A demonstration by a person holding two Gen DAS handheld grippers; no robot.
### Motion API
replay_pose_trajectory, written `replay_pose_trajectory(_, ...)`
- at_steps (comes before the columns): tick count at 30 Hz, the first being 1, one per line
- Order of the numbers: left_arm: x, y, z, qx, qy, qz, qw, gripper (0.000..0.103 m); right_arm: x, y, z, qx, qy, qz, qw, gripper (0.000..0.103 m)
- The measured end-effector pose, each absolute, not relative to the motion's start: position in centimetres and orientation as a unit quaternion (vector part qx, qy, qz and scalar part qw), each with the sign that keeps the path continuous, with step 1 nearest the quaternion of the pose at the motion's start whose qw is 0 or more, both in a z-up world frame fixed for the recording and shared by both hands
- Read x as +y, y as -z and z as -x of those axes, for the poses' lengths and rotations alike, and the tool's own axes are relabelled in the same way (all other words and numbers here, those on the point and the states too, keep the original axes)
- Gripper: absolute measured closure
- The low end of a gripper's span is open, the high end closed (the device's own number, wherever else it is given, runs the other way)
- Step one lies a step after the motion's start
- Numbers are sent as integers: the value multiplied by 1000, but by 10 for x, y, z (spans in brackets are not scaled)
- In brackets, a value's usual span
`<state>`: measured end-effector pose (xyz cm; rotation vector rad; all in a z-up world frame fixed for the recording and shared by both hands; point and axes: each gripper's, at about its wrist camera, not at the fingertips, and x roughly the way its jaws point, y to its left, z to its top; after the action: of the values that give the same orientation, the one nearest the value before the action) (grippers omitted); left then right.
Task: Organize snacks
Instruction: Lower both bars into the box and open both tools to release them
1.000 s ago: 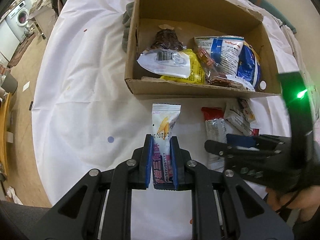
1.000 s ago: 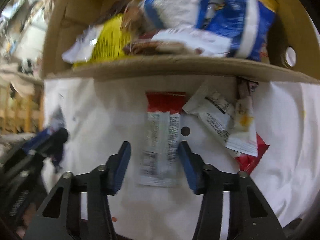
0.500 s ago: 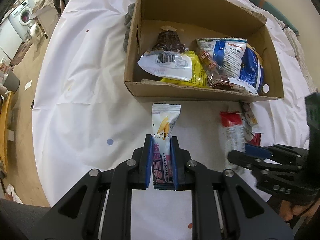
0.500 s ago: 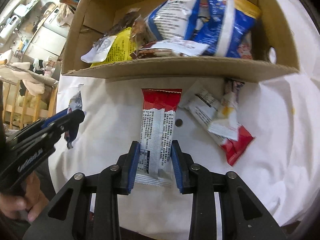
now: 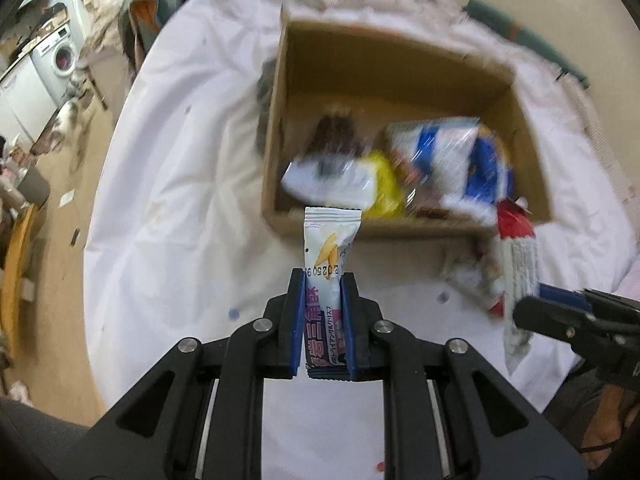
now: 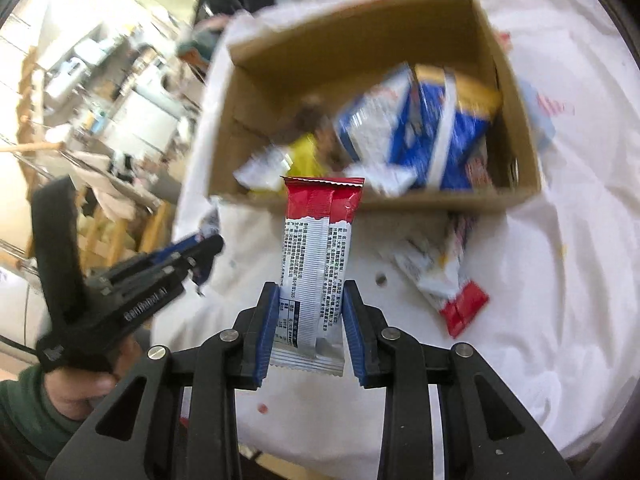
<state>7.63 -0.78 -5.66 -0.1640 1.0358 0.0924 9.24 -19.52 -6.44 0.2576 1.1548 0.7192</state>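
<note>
Both snack packets are up off the table right now. The white packet with the banana picture (image 5: 329,248) is pinched between the left tongs (image 5: 322,328), its top end just reaching the near wall of the cardboard box (image 5: 404,56). The red-and-white packet (image 6: 318,256) is clamped in the right tongs (image 6: 308,332), also just short of the box. A couple more packets (image 6: 440,272) lie on the white-covered table (image 6: 552,280) beside the box, which holds a blurry pile of snacks.
</note>
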Motion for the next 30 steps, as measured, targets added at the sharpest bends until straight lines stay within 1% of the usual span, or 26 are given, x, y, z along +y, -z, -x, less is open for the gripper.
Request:
replay_pose_trajectory(4, -8, 35, -72, 442, -35, 84, 892, 89, -203, 46, -97, 484, -328, -148, 798, 70)
replay_pose_trajectory(6, -6, 29, -73, 429, -37, 84, 898, 89, -209, 40, -101, 466, -323, -162, 808, 70)
replay_pose_trajectory(13, 4, 11, -94, 424, -37, 88, 901, 89, -221, 16, -125, 427, -315, -167, 831, 70)
replay_pose_trajectory(18, 6, -4, -119, 410, -33, 67, 909, 89, -232, 12, -143, 425, -300, -183, 834, 70)
replay_pose_trajectory(22, 7, -5, -140, 413, -26, 68, 908, 89, -235, 16, -157, 430, -284, -173, 839, 70)
replay_pose_trajectory(30, 3, 31, -161, 435, -11, 76, 897, 89, -227, 45, -180, 472, -249, -162, 830, 69)
